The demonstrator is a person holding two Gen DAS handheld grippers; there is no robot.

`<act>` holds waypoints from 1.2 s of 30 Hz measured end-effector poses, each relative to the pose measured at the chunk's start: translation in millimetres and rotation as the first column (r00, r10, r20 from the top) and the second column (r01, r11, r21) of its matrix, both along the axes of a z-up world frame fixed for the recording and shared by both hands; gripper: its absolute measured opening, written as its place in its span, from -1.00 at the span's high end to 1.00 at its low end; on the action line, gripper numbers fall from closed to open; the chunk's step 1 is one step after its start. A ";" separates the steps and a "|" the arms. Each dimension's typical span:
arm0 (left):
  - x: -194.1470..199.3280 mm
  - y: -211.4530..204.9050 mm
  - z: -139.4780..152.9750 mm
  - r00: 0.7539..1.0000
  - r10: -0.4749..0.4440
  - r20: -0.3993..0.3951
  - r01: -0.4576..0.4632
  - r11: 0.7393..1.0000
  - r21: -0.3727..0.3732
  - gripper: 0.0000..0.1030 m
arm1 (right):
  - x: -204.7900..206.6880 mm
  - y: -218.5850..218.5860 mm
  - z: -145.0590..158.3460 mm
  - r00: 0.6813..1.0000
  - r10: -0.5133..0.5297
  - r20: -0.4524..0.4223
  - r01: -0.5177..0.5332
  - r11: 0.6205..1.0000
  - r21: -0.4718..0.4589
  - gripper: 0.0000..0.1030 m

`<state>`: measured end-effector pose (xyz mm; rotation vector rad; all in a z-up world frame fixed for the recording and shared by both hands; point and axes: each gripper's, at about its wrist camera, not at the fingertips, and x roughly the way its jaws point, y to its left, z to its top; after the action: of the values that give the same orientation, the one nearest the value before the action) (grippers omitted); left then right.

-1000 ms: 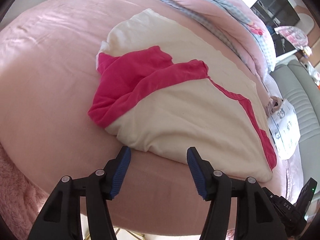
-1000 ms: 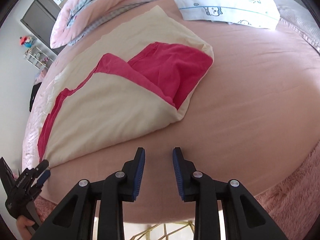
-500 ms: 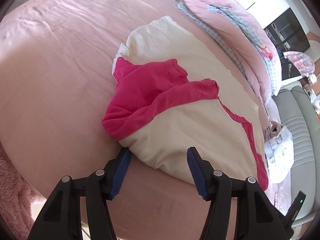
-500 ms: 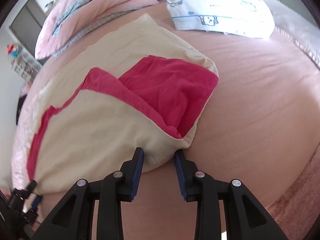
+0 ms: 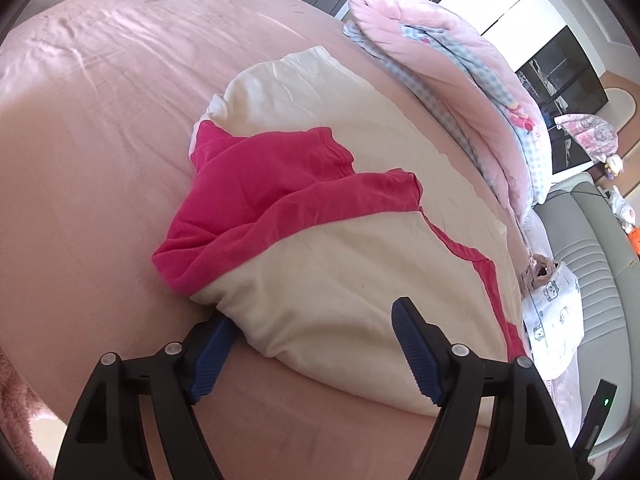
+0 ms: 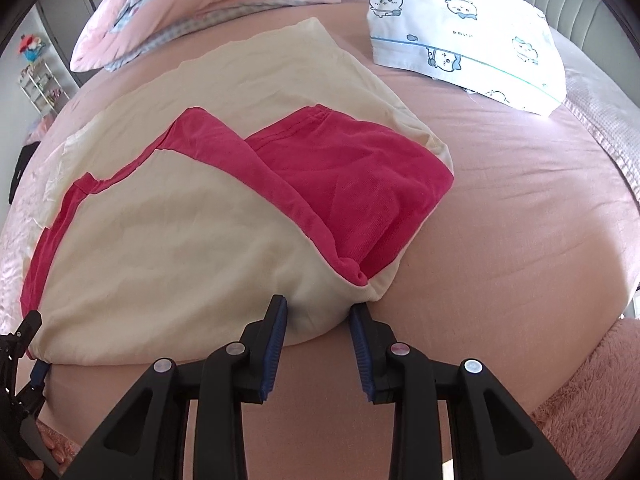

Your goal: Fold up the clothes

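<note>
Left claw: one pad is tucked under the cream-and-pink garment on the pink bed; its jaws have just been opening. Right claw straddles the folded corner; contact unclear.

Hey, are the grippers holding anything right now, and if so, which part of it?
Nothing is firmly held yet. The left gripper, jaws just opening, and the right gripper both straddle the near folded edge of the cream and pink garment, unclamped.

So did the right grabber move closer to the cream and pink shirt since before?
Yes. The right gripper came forward to the shirt, whose near corner now bulges between its fingers; the cartoon pillow stayed put.
</note>
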<state>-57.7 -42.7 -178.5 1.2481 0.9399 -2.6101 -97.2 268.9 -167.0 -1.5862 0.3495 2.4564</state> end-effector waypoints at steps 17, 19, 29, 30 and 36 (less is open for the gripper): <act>-18.8 -17.6 -9.2 0.998 0.030 -0.058 -0.020 0.985 0.170 -0.15 | -2.1 20.9 -7.9 0.995 -0.055 -0.081 0.039 0.982 -0.185 0.47; -23.2 -18.2 -11.5 0.997 0.031 -0.072 -0.018 0.985 0.170 -0.15 | -9.8 22.8 -5.4 0.995 -0.050 -0.084 0.033 0.980 -0.195 0.54; -29.6 -22.1 -16.8 0.999 -0.031 -0.009 0.032 0.986 0.167 0.78 | 0.2 25.1 -9.2 0.989 -0.073 -0.133 0.037 0.966 -0.255 0.72; -29.3 -22.5 -16.4 0.999 -0.044 -0.010 0.045 0.986 0.163 0.78 | 3.8 26.4 -6.5 0.988 -0.079 -0.133 0.041 0.963 -0.268 0.73; -28.5 -25.4 -22.7 0.998 -0.055 -0.014 0.057 0.982 0.183 0.75 | 22.3 43.7 -5.0 0.989 -0.125 -0.075 0.081 0.898 -0.432 0.50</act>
<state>-86.3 -68.2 -201.2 1.3221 1.1876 -2.6234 -74.9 312.7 -172.0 -1.5394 1.0274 2.4991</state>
